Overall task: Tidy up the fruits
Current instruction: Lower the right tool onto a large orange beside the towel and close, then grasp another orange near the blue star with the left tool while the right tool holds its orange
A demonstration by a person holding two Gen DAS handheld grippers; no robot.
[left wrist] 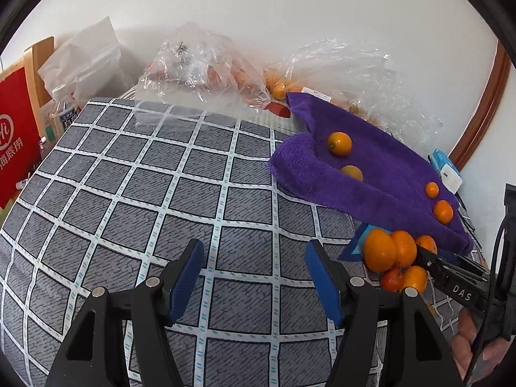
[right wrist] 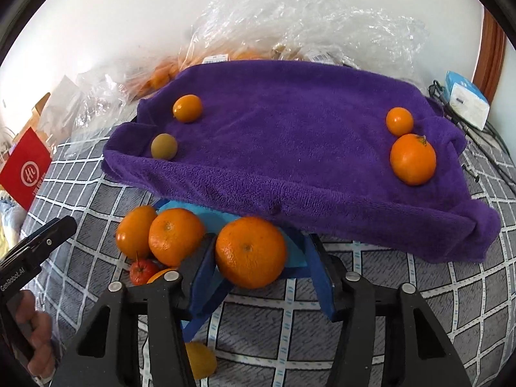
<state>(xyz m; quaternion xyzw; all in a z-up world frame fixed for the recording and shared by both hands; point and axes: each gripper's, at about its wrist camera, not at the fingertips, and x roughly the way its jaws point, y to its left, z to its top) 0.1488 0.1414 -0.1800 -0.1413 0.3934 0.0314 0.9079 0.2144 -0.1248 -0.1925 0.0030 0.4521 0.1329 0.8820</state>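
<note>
**Right tongs framed a mandarin at the towel's edge**

A checked grey cloth covered the table. On it, a purple towel lay draped over something raised, apparently a padded sorting surface: two fruits sat at its right end, a kumquat and a dull green-brown fruit at its left. The unsorted pile sat beside the towel's near edge, likely the supply to draw from.

The right tongs stood apart around the largest mandarin, the left pad touching or almost touching, the right pad clear of it. The mandarin was squat and round, with no long axis; its stem scar faced up, towards the camera.

The left tongs hung apart, empty, over bare cloth.
</note>
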